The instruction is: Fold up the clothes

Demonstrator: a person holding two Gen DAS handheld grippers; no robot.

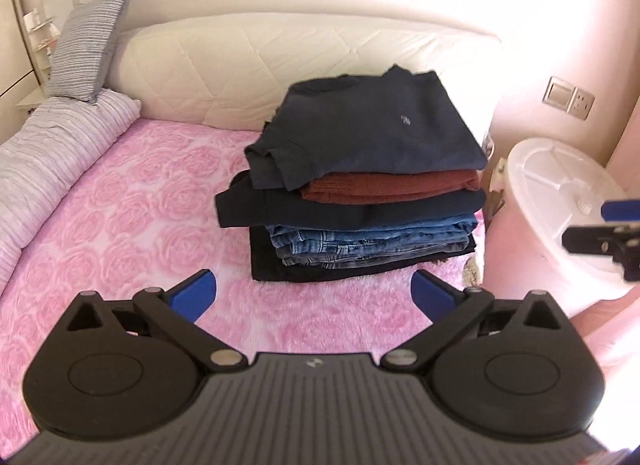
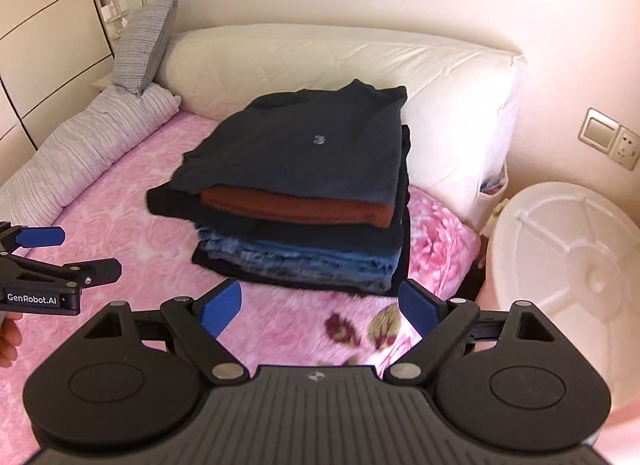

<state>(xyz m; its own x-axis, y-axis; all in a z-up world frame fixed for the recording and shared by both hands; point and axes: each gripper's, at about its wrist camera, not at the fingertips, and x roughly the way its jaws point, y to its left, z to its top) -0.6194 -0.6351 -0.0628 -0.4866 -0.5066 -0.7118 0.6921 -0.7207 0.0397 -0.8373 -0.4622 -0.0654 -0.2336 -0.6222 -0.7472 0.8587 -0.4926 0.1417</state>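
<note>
A stack of folded clothes [image 1: 360,193] [image 2: 296,201] sits on the pink rose-patterned bed cover [image 1: 120,205] [image 2: 132,233], close to the headboard. A navy top [image 1: 380,129] [image 2: 304,149] with a small logo lies on top. Under it are a rust-red sweater [image 1: 384,187] [image 2: 296,205], a dark garment, blue jeans [image 1: 360,245] [image 2: 304,261] and a black piece at the bottom. My left gripper [image 1: 314,293] [image 2: 90,253] is open and holds nothing, just short of the stack's near edge. Over the bed's near right corner my right gripper [image 2: 320,305] [image 1: 588,225] is open too, with nothing in it.
A white quilted headboard [image 1: 280,61] [image 2: 320,61] backs the bed. A striped pillow [image 1: 88,53] and a rolled striped quilt [image 1: 48,157] lie along the left side. A white lidded bin [image 1: 560,217] [image 2: 568,257] stands right of the bed, below a wall socket [image 2: 612,141]. A wardrobe [image 2: 44,41] is at the far left.
</note>
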